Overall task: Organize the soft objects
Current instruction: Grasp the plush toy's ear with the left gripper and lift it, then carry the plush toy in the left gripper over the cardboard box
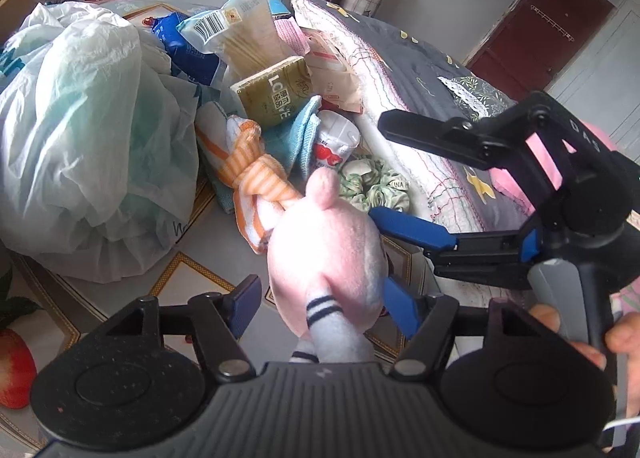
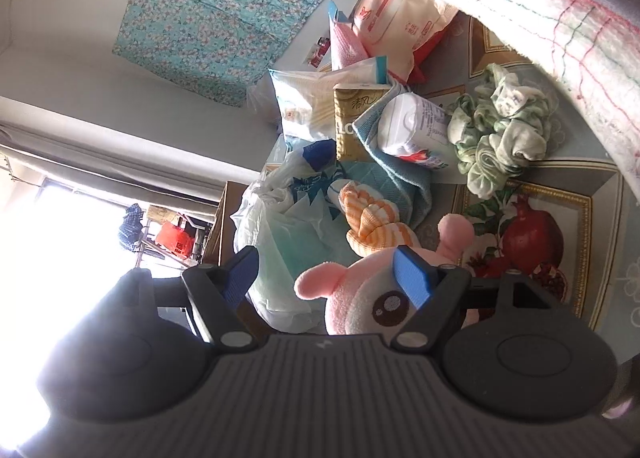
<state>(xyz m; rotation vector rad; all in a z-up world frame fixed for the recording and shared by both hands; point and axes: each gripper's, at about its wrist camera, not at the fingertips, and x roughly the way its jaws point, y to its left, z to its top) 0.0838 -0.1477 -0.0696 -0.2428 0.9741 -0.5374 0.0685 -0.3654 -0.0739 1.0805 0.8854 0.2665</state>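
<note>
The folded quilt [image 1: 404, 69] is the biggest thing here, banked along the table from twelve to three o'clock of the left wrist view, likely a wall for the heap; at nine o'clock slumps the white plastic bag [image 1: 84, 137], loosely bunched; between them, toward twelve, stand the tissue pack [image 1: 276, 91] and snack packets, crowded together; below them lies the knotted orange striped towel [image 1: 256, 173], and just beside it, at one o'clock, the green scrunchie [image 1: 374, 185]. The pink plush toy [image 1: 328, 254] sits dead centre between both tools. The left gripper [image 1: 324, 304] stands released around its striped limb; the right gripper [image 2: 328, 280] is spread wide at its head, one pad against the face, not yet pinching, I'd judge.
</note>
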